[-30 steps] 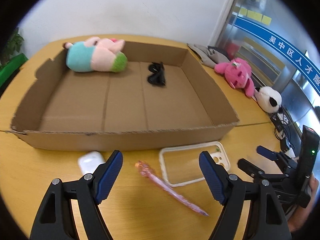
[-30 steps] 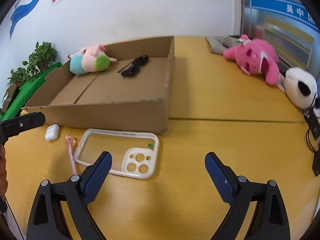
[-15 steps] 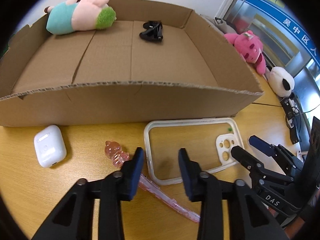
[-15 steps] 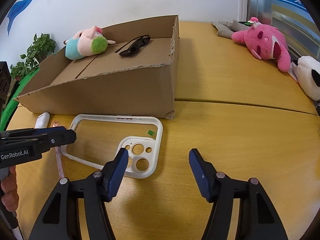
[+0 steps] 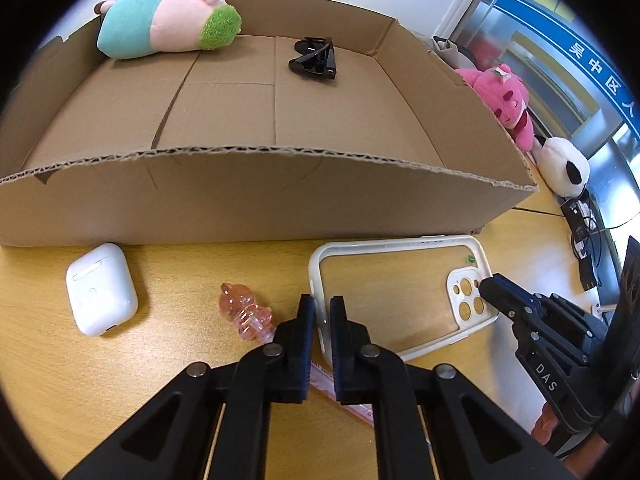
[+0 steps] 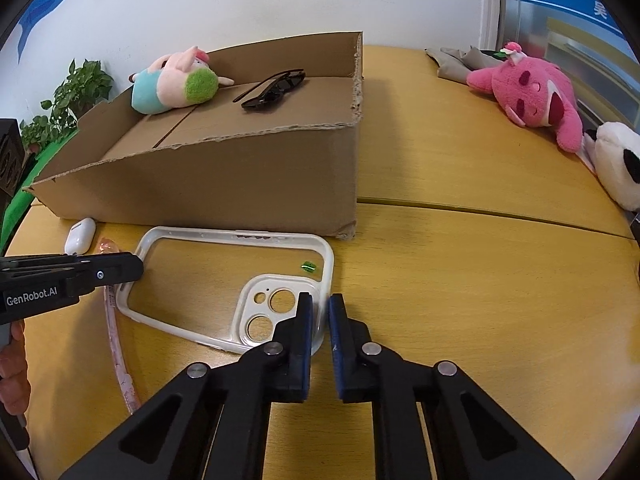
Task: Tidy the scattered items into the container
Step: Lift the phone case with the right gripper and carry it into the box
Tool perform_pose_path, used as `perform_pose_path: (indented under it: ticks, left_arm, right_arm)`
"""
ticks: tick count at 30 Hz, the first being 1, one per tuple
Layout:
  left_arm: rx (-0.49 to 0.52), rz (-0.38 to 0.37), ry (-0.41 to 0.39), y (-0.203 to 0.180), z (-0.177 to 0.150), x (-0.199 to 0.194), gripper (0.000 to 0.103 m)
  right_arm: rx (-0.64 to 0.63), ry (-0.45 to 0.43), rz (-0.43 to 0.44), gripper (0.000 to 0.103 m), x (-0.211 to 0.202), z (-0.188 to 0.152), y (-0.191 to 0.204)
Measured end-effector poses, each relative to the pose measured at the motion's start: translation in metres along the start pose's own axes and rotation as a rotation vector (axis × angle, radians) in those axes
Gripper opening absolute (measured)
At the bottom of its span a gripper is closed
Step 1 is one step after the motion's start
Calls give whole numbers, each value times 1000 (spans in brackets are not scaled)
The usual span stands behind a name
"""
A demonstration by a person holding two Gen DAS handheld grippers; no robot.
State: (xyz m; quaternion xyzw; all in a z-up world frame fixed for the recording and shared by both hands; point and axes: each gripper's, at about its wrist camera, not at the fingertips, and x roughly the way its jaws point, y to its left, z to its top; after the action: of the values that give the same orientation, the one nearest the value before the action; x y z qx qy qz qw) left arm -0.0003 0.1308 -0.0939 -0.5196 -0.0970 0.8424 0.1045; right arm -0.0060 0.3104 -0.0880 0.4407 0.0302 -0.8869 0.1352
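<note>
A white phone case (image 5: pixel 400 241) lies flat on the yellow table in front of the cardboard box (image 5: pixel 260 196). My left gripper (image 5: pixel 322 305) is shut on the case's left short rim. My right gripper (image 6: pixel 320 304) is shut on the opposite rim of the phone case (image 6: pixel 240 235), beside the camera cut-out. Each gripper shows in the other's view, the right gripper (image 5: pixel 493 285) and the left gripper (image 6: pixel 134 270). A white earbud case (image 5: pixel 102 288) and a pink pen (image 5: pixel 244 312) lie to the left. Inside the box are a plush pig (image 5: pixel 168 20) and black sunglasses (image 5: pixel 314 60).
A pink plush (image 6: pixel 532 92), a panda plush (image 6: pixel 620 164) and a grey cloth (image 6: pixel 456 60) sit on the table right of the box (image 6: pixel 240 176). Cables (image 5: pixel 584 224) lie at the table's right edge. A green plant (image 6: pixel 80 88) stands behind the box's left end.
Both grippers came down toward the table and went from wide open to shut, each on one end of the phone case's rim.
</note>
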Motion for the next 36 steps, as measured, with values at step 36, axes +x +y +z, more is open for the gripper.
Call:
perform_pose_path:
  ticks: [36]
  left_arm:
    - [65, 133, -280, 119, 211, -172, 7]
  right_arm:
    - [-149, -190, 174, 9, -33, 255, 170]
